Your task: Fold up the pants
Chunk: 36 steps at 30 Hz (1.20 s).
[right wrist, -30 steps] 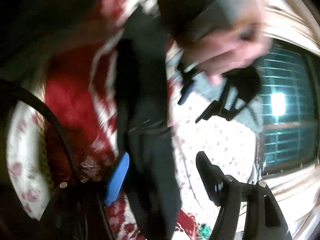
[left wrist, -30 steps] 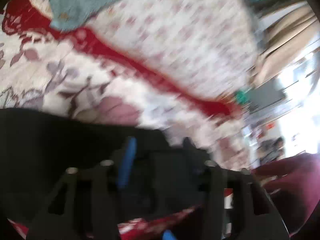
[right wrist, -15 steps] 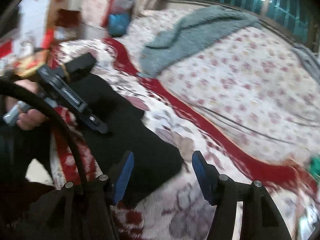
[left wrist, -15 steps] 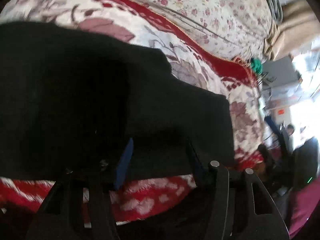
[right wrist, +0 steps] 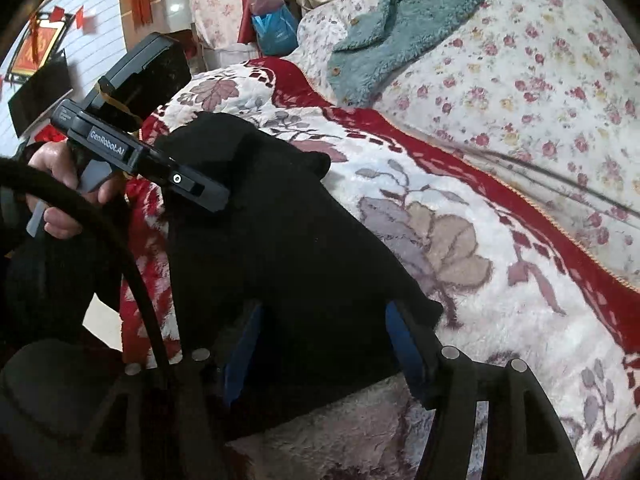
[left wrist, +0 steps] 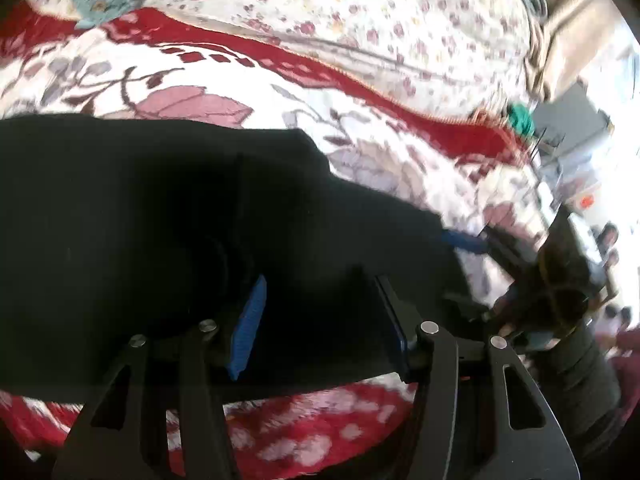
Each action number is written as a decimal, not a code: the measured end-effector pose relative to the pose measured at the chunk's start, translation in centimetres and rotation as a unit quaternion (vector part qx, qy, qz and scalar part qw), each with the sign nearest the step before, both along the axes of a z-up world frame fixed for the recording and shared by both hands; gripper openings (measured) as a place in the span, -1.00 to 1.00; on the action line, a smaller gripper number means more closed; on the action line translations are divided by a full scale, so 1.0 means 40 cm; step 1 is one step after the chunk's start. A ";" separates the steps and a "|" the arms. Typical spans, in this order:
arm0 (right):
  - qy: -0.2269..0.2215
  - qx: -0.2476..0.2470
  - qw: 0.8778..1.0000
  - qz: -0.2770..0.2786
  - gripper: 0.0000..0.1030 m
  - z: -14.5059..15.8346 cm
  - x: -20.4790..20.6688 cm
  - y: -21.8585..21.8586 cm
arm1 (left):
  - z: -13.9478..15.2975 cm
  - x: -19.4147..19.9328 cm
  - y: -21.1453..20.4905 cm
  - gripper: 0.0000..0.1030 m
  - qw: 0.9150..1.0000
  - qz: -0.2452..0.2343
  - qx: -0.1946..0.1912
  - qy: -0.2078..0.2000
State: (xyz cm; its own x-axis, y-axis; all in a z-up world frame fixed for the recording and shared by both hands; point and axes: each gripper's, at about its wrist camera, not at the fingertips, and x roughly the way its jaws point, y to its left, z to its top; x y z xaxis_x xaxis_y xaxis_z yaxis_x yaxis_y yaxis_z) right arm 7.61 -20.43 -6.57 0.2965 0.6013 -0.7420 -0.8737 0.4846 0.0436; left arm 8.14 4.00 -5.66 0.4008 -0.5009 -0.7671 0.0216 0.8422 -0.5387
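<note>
Bedding: red-and-white floral plush blanket point(right wrist: 500, 320) covers the bed and carries everything; it shows under both tools.
Left gripper: left gripper point(left wrist: 320, 320) sits low over the near edge of the cloth, blue pads spread wide, black fabric lying between and beneath them, nothing pinched.
Right gripper: right gripper point(right wrist: 324, 344) is likewise spread, straddling the corner of the bundle nearest it; fabric lies between the pads, but they are not pressed on it.
Pants: black pants point(right wrist: 280, 232) lie flat on the blanket as a compact, layered bundle, with a stepped far edge visible from the left wrist.
Change: a second ago the garment hung in the air from the tools, blurred with motion; half a second ago it was already down, with the right gripper hovering beside it. Now both sets of jaws have closed in on the near edge.
Meaning: probably one fold is laid and released, and the tools are lining up for the next; the bundle looks partly folded, not finished.
Farther: pale quilt with small roses point(right wrist: 540, 80) lies beyond the red border, well apart from the pants.
Farthest: teal fleece garment point(right wrist: 400, 28) rests on that quilt, untouched.
</note>
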 end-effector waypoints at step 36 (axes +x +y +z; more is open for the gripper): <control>-0.018 0.052 0.988 -0.148 0.66 -0.044 -0.025 -0.056 | 0.009 -0.022 -0.103 0.35 0.998 -0.055 -0.032 0.007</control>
State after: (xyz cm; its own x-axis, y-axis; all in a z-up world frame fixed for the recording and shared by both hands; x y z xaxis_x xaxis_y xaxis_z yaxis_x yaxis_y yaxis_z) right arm 6.60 -22.67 -8.32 0.4949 0.5567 -0.6672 -0.6968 0.7130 0.0781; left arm 7.26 -0.11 -5.31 0.3297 -0.5896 -0.7373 0.1047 0.7990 -0.5922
